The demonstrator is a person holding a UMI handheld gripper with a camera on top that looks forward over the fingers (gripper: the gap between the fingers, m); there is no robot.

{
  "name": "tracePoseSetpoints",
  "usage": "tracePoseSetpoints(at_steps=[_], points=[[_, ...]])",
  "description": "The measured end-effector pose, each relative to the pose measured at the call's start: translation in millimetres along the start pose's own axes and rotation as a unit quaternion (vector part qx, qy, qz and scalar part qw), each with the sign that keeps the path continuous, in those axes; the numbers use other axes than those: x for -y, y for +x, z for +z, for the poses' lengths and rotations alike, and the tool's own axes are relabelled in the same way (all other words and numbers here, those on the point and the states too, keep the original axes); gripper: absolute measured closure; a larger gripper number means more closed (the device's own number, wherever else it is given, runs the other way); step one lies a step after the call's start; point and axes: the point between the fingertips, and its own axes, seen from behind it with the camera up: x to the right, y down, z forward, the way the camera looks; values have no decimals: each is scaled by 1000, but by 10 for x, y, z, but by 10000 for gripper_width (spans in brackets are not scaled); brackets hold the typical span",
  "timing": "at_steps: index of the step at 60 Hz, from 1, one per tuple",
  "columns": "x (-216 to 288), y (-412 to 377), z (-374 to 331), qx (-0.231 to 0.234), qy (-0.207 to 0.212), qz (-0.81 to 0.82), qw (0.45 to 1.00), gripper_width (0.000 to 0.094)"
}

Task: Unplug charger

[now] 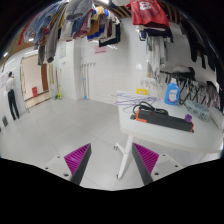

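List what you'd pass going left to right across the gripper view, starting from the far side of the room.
Person standing by the far wall → white pillar → black power strip on the white table → blue bottle. The gripper hangs open, short of the table, holding nothing.

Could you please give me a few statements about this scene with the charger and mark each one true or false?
1. The gripper is open, with nothing between its fingers. True.
2. The power strip lies on the white table, beyond the fingers. True.
3. The gripper is shut on the power strip. False: the strip lies well ahead of it, untouched.
4. A blue bottle stands on the table behind the strip. True.
5. The person stands beside the table. False: they stand far off, across the room.
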Motion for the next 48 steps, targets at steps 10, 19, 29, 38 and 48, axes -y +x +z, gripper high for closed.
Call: tracePoseSetpoints(at_steps=[10,19,29,38,48], points=[[93,197,15,-12,5,3,1000,82],[157,519,-52,-47,18,17,999,83],[367,1283,-40,-100,33,43,994,80],[434,1984,-92,-158,44,73,984,84],[466,2631,-133,-205,55,89,973,84]])
